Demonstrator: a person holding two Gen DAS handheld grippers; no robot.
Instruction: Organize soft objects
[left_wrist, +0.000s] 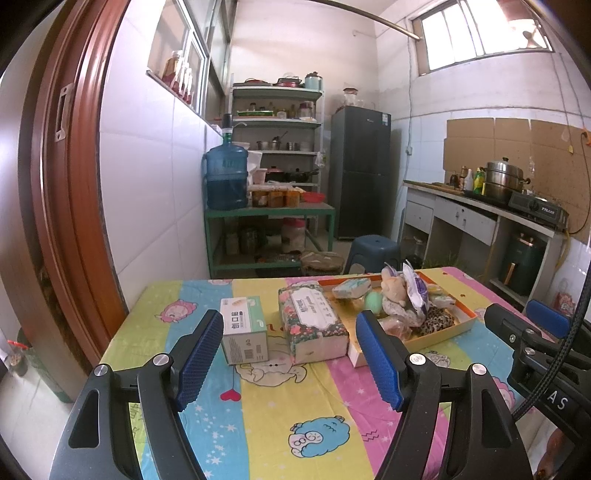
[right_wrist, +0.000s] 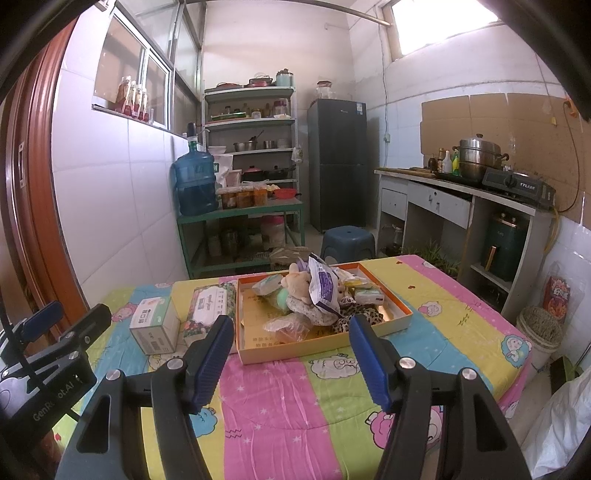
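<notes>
Grippers, left (left_wrist: 290, 354) and right (right_wrist: 290, 356), both gape wide and empty; plush bear (right_wrist: 295, 282) at 12 o'clock sits half-buried in the tray (right_wrist: 325, 338).

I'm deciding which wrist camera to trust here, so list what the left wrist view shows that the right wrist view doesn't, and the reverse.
Only the left wrist view: the left gripper up close, jaws open and empty, facing the tissue pack.

Only the right wrist view: the right gripper up close, open and empty; a woven basket and a white bag beside the table.

Both: the orange tray, heaped with soft items, and the small box.
</notes>
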